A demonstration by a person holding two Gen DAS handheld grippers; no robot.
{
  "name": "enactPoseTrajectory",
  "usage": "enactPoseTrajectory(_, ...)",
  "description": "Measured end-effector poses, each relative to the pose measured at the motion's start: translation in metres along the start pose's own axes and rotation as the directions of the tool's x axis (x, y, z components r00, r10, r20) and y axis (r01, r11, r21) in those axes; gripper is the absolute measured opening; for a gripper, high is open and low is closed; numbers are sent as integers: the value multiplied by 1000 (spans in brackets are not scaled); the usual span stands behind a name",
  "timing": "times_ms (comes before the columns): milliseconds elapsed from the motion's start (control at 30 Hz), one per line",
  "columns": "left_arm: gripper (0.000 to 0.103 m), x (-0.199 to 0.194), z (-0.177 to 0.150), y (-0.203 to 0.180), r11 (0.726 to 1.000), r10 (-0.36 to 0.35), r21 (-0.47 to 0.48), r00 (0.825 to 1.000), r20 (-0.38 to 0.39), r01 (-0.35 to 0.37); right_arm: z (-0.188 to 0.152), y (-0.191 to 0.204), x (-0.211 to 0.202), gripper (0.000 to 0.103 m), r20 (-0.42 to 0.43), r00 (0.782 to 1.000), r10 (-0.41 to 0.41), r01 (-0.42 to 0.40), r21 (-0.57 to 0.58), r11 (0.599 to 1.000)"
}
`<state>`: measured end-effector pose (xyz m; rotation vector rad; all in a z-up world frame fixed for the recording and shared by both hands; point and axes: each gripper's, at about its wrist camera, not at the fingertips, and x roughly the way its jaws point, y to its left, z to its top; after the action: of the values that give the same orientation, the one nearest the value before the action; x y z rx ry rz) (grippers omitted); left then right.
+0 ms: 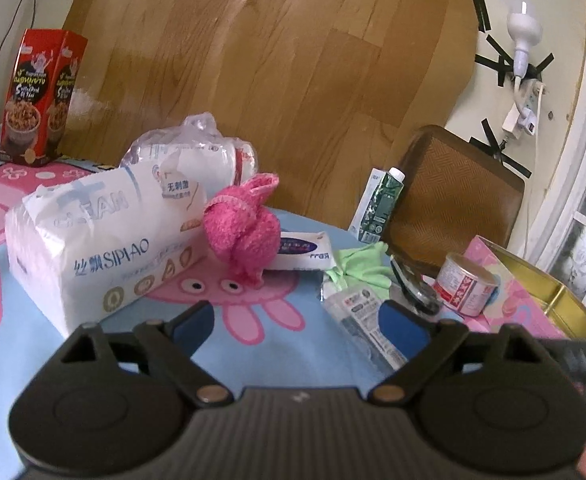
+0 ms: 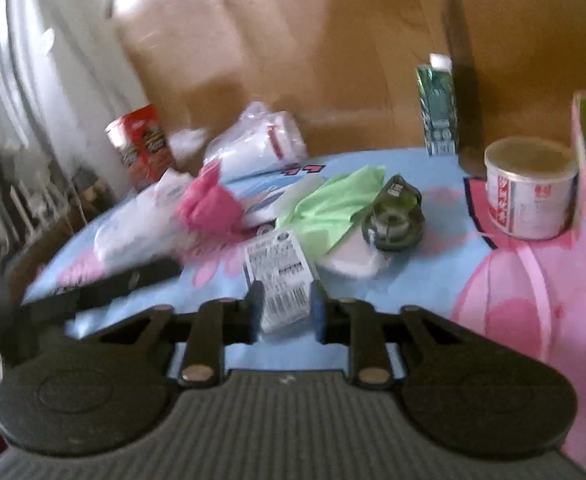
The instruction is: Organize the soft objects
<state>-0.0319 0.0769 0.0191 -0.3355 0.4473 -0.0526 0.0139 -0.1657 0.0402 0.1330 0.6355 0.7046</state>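
Note:
A fluffy pink towel lies on the blue cartoon cloth, leaning against a big white tissue pack. A green cloth lies to its right, and a small tissue packet sits between them. My left gripper is open and empty, in front of the towel. My right gripper stands partly open around the near end of a flat white labelled packet; contact is unclear. The right wrist view is blurred and also shows the pink towel and green cloth.
A red snack box, a bagged white pack, a green carton, a tin can, a dark tape dispenser and a yellow box stand around. A woven chair is behind the table.

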Motion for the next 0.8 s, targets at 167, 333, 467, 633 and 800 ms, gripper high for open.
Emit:
enactPoseTrajectory(167,93,2,0,1,1000,10,-10,1000,-9,-10,-11,16,-3,88,41,997,-60,65,-138,988)
enactPoseTrajectory(333,93,3,-1,-1,1000,7,1,1000,-19,-7,-6,25,34,85,-26,997,-69,62,-199,978)
enactPoseTrajectory(467,93,6,-1,-1,1000,-9,10,999,-43,10,-10,28,47,58,-65,994,-83,67,-227,972)
enactPoseTrajectory(633,93,13,-1,-6,997,-68,40,992,-103,72,-33,32,12,58,-60,996,-65,43,-310,950)
enactPoseTrajectory(800,84,20,-7,-25,982,-138,102,970,-202,161,-58,26,-29,63,-40,997,-73,55,-344,937)
